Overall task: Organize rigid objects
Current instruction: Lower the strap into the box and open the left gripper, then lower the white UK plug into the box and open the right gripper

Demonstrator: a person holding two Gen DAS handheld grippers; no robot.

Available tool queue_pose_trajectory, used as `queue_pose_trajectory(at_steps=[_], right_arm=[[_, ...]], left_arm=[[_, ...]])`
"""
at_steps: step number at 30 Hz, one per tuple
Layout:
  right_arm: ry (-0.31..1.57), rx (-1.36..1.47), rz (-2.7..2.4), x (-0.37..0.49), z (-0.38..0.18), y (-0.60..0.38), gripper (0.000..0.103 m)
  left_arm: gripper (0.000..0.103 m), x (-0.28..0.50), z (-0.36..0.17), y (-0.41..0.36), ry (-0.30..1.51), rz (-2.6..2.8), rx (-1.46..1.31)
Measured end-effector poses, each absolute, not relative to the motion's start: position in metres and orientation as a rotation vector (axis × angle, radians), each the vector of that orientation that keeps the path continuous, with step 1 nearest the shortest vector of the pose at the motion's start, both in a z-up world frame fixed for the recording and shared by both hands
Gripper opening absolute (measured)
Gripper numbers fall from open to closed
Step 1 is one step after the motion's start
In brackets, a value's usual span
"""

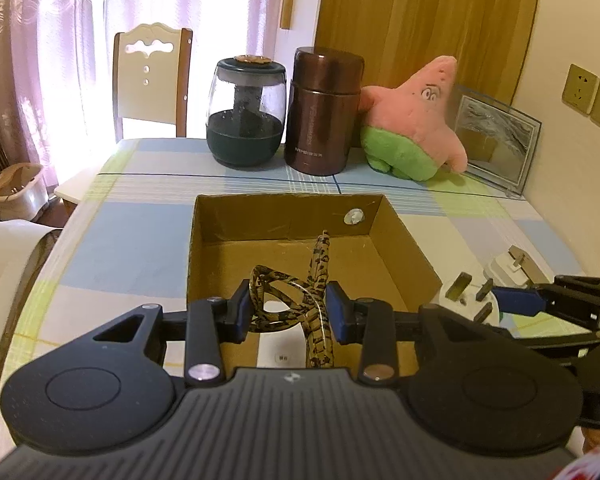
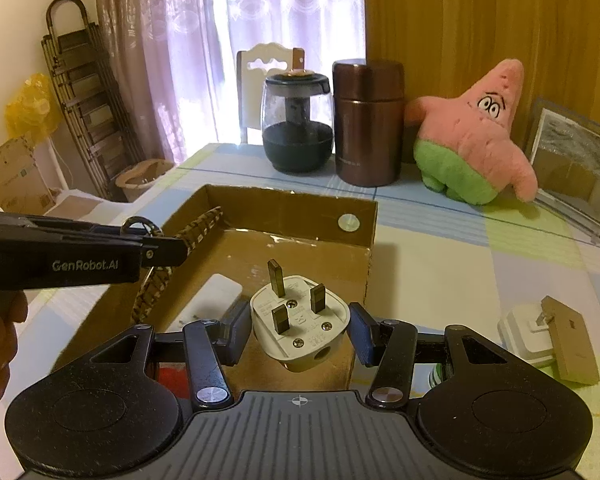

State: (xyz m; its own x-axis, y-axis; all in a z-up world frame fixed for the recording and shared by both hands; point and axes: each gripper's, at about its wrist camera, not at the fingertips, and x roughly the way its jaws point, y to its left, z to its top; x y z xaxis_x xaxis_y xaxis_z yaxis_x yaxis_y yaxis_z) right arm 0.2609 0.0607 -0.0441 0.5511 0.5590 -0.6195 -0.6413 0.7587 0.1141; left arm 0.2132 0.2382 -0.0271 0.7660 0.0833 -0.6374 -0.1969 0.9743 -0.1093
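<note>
An open cardboard box (image 1: 404,236) (image 2: 300,208) sits mid-table. My left gripper (image 1: 288,312) is shut on a leopard-patterned strap (image 1: 318,280), held over the box; the strap also shows in the right wrist view (image 2: 198,226). My right gripper (image 2: 300,326) is shut on a white three-pin plug (image 2: 298,322), held over the box's near right part; the plug also shows in the left wrist view (image 1: 466,296). A white flat item (image 2: 212,300) lies on the box floor.
A white adapter with a tan block (image 2: 544,336) lies on the table right of the box. At the back stand a glass jar (image 1: 246,112), a brown flask (image 1: 322,112), a pink star plush (image 1: 416,120) and a picture frame (image 1: 496,140). A chair (image 1: 152,80) is behind.
</note>
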Motion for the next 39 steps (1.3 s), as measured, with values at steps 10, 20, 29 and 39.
queue_pose_trajectory(at_steps=[10, 20, 29, 39], right_arm=[[0.681, -0.134, 0.726, 0.291, -0.056, 0.076, 0.048], [0.66, -0.155, 0.736, 0.324, -0.064, 0.097, 0.048], [0.672, -0.136, 0.736, 0.33, -0.07, 0.099, 0.048], [0.677, -0.135, 0.735, 0.331, -0.069, 0.101, 0.049]], left_arm=[[0.033, 0.253, -0.031, 0.254, 0.671, 0.156, -0.165], [0.033, 0.281, -0.041, 0.267, 0.678, 0.168, -0.155], [0.047, 0.279, -0.039, 0.276, 0.666, 0.228, -0.136], [0.047, 0.28, -0.039, 0.274, 0.678, 0.209, -0.148]])
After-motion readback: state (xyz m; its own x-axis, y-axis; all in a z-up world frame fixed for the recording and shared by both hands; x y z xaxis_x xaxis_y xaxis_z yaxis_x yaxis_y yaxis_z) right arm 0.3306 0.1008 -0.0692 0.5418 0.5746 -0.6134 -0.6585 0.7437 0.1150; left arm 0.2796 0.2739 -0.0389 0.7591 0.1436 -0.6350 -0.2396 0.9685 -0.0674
